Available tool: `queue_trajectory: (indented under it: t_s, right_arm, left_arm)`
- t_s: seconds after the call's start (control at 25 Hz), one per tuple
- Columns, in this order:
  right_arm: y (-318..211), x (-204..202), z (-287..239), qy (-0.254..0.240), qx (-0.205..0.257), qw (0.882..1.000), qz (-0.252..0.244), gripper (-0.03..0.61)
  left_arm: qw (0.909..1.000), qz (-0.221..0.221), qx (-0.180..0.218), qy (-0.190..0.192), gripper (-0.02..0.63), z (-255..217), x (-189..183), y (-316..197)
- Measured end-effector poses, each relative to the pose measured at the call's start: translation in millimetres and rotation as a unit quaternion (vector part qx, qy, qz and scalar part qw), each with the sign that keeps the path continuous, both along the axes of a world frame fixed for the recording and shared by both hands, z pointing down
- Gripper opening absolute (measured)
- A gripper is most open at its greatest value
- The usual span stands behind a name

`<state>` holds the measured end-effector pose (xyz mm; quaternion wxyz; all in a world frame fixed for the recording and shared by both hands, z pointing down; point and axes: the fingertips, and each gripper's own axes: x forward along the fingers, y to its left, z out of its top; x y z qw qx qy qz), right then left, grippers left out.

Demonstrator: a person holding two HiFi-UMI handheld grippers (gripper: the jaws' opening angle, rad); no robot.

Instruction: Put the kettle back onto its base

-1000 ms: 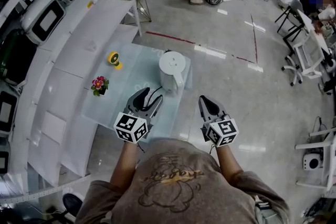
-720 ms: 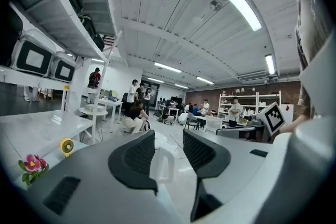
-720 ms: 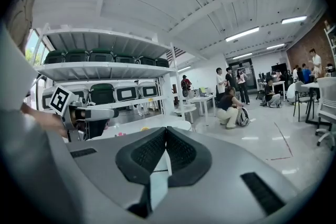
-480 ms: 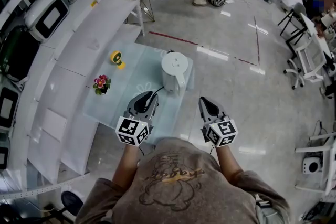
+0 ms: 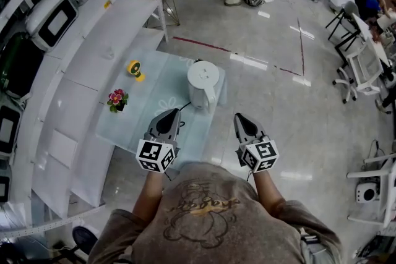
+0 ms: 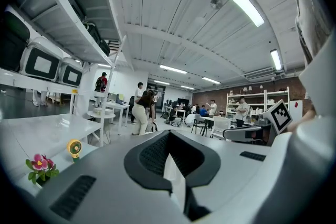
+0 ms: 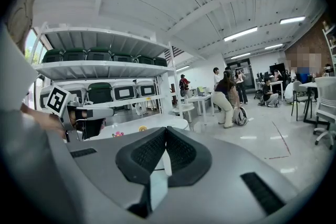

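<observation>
Both my tools are clenched on nothing. L gripper (image 5: 169,113) has its pads pressed together w/ no object between them, and its own view (image 6: 167,135) shows the same. R gripper (image 5: 239,117) is likewise closed and empty (its own view (image 7: 165,131) shows the pads meeting).

The kettle (image 5: 203,85) is white w/ its lid on and stands upright on the glass table (image 5: 133,127), towards the far right part. It sits ahead of both grippers and roughly between their lines, nearer the L tip but touching neither. I can't tell whether a base is under it; a dark cord runs out by its foot.

Off to the left of the kettle, well apart from it: a small yellow fan (image 5: 134,68) and a flower pot (image 5: 116,99).
</observation>
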<state>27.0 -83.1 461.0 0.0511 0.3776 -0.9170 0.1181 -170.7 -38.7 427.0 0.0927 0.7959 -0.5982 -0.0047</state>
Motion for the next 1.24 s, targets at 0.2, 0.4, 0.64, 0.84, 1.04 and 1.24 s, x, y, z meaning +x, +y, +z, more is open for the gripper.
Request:
queue_trajectory:
  t_s: [0.2,0.4,0.64,0.84,1.04,1.24]
  right_arm:
    - [-2.4,2.1,3.0,0.006,0.0,1.0,0.003,0.0]
    - [-2.3,3.4,3.8,0.011,0.0,1.0,0.003,0.0]
    - [-2.2,4.3,2.4,0.009,0.001,1.0,0.001,0.0]
    - [-1.6,3.1,0.3,0.008,0.003,1.0,-0.004,0.0]
    - [-1.2,3.3,0.4,0.007,0.003,1.0,-0.006,0.001]
    - [-1.2,4.2,0.0,0.006,0.003,1.0,-0.006,0.0]
  left_arm:
    - [1.0,0.001,-0.001,0.007,0.021,1.8,1.7,-3.0]
    - [0.9999,0.0,-0.001,0.016,0.021,1.8,2.8,-3.2]
    - [0.9999,0.0,-0.005,0.016,0.021,1.5,3.9,-1.9]
    - [0.9999,-0.001,-0.006,0.015,0.021,0.8,4.6,-0.7]
    - [0.9998,-0.001,-0.007,0.017,0.021,1.7,5.7,0.7]
    - [0.9998,-0.002,-0.009,0.02,0.021,2.5,7.9,1.6]
